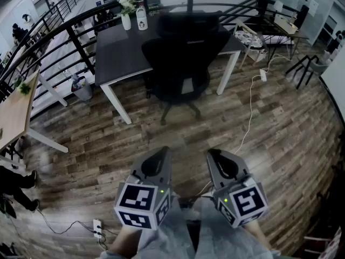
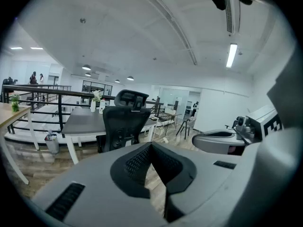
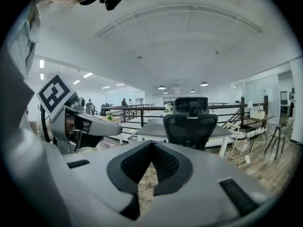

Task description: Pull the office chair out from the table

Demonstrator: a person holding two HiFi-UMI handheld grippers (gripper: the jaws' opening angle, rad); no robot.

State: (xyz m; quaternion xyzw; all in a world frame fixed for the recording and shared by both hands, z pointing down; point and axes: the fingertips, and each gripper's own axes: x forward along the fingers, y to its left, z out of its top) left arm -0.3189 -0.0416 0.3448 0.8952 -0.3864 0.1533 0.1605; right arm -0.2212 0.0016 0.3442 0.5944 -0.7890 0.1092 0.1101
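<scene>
The office chair (image 1: pixel 180 63) stands pushed in at the near side of the dark bench (image 1: pixel 121 53), with its black backrest turned toward the person. On the far edge of the bench there are a white vase (image 1: pixel 126 19) with flowers and a bottle (image 1: pixel 142 18) just beside it. The person holds both tools low over the wooden floor (image 1: pixel 108 139), well apart from the chair. The left tongs (image 1: pixel 164 152) are pressed together with nothing between them. The right tongs (image 1: pixel 212 154) are pressed together too and pinch nothing. Both point toward the chair, side by side.
</scene>
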